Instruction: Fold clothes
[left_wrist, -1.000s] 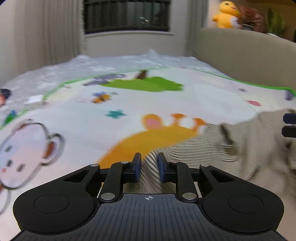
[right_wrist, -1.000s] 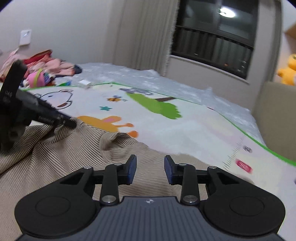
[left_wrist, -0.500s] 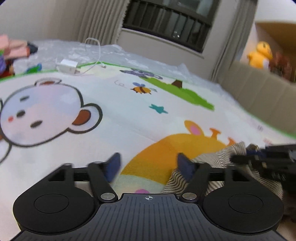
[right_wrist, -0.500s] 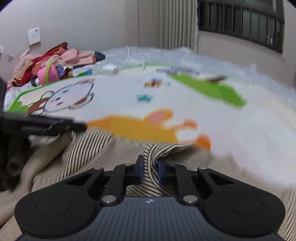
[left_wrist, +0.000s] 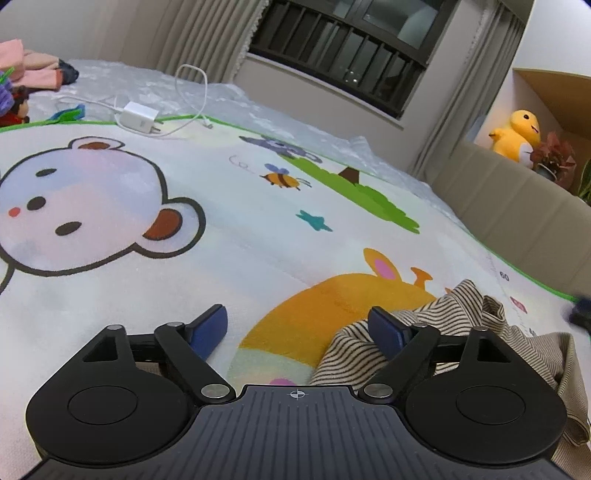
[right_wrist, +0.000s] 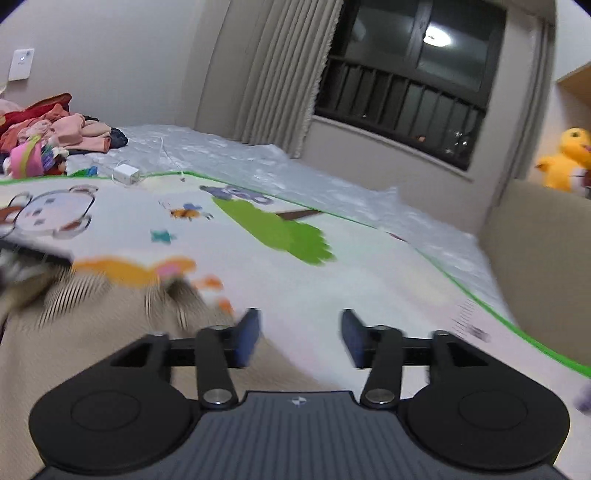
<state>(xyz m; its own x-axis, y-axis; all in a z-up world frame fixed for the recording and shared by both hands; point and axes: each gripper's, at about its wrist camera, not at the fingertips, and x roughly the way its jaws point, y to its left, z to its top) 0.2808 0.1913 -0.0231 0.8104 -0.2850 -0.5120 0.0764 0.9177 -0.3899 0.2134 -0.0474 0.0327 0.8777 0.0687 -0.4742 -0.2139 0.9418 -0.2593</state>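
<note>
The left gripper (left_wrist: 297, 326) is opening, nothing between its jaws (striped shirt (left_wrist: 458, 310) lower right). The right gripper (right_wrist: 300, 338) is opening too, seemingly empty, though blurred.

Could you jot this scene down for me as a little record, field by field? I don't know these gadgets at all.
Place: cartoon play mat spread over a bed
Garment: striped beige top, crumpled on the mat
Left gripper: jaws opening, nothing between them; the top lies by its right finger
Right gripper: jaws opening, nothing gripped; picture blurred
Clutter: white charger with cable; pile of clothes at the far corner
Background: yellow plush toy, dark window
</note>
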